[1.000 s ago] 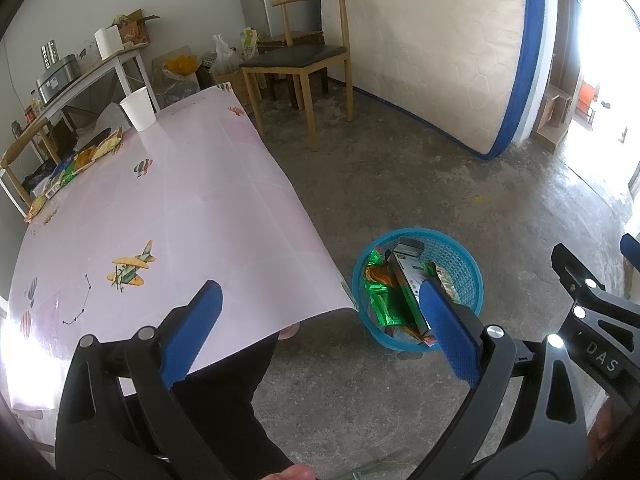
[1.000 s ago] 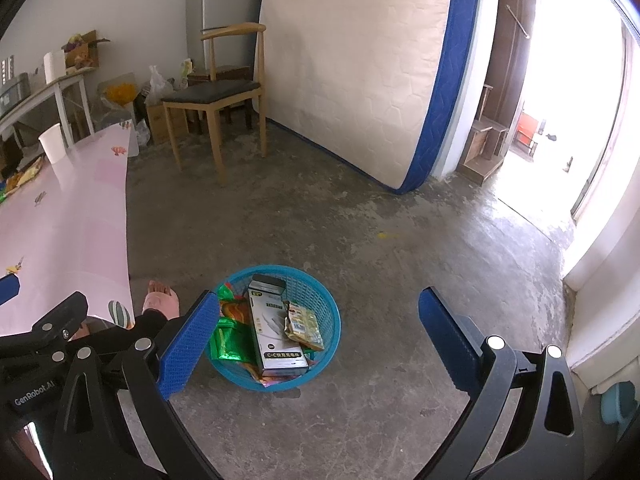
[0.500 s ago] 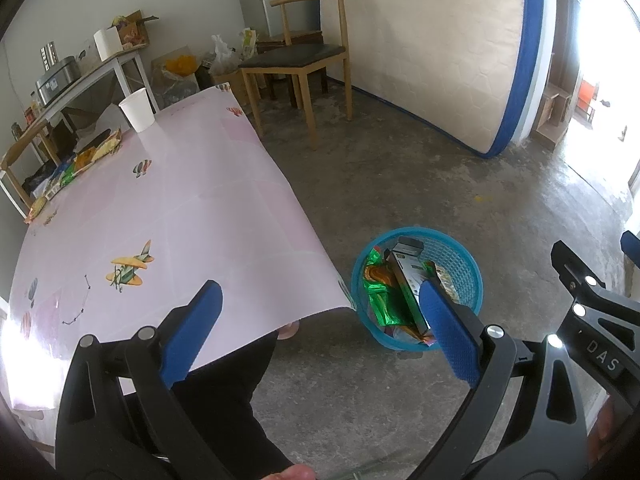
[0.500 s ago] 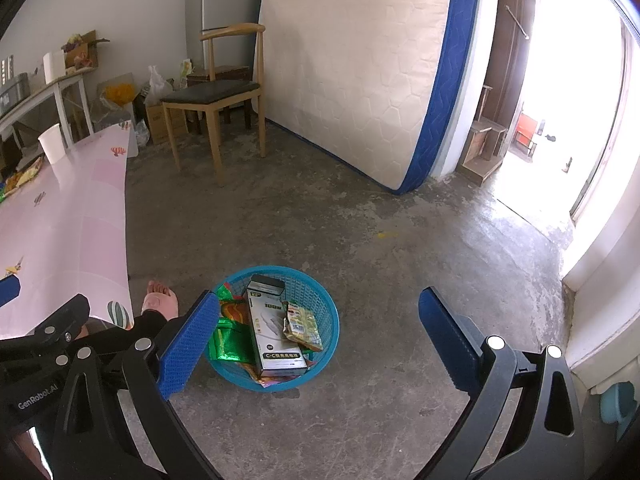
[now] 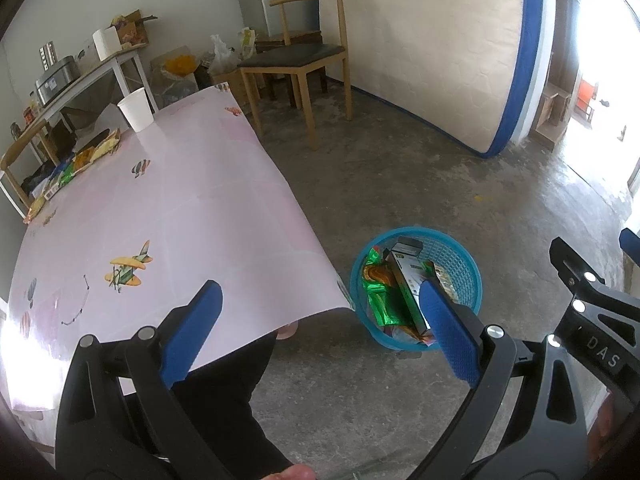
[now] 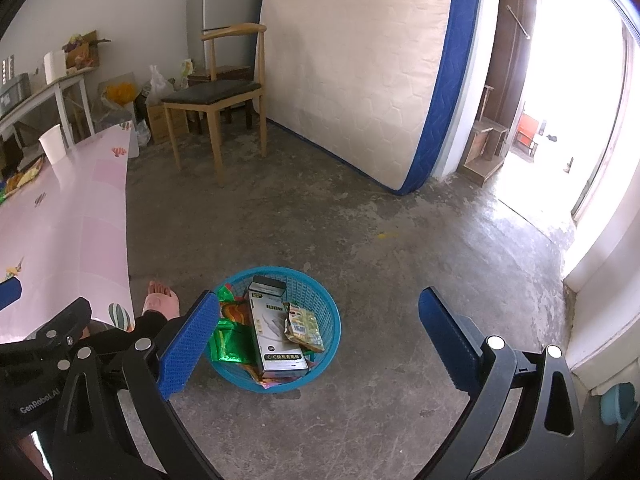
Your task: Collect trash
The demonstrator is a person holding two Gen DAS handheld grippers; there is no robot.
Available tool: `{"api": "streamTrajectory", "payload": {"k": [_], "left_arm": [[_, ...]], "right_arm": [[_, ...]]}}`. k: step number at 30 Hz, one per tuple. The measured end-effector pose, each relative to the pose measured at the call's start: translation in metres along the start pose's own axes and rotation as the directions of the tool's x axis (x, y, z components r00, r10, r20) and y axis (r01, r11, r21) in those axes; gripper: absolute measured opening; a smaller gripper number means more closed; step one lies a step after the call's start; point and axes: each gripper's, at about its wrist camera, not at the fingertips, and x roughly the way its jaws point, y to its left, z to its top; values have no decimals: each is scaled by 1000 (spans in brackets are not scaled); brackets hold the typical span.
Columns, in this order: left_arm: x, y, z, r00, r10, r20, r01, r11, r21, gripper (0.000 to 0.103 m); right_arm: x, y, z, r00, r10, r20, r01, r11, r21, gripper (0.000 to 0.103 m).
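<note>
A blue plastic basket (image 6: 330,316) stands on the concrete floor by the table corner; it also shows in the left wrist view (image 5: 460,256). It holds a grey cable box (image 6: 276,330), green foil wrappers (image 6: 230,344) and a small snack packet (image 6: 306,326). My left gripper (image 5: 320,320) is open and empty above the table's near corner. My right gripper (image 6: 320,336) is open and empty above the basket. More wrappers (image 5: 86,156) and a white paper cup (image 5: 136,110) are on the pink table (image 5: 160,208) at its far left.
A wooden chair (image 6: 216,92) stands beyond the table's far end. A mattress (image 6: 360,64) leans on the back wall. A side table (image 5: 84,76) with clutter is at the far left. My bare foot (image 6: 162,304) is next to the basket. A bright doorway (image 6: 560,120) is on the right.
Almost nothing changed; both grippers stay open and empty, and the views shift only very slightly.
</note>
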Motion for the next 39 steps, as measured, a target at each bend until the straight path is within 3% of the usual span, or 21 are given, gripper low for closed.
{"api": "streamTrajectory", "payload": {"k": [39], "left_arm": [[0, -2, 0, 1000, -2, 1, 2, 1000, 0, 95]], "right_arm": [[0, -1, 3, 1000, 0, -4, 0, 1000, -1, 97]]}}
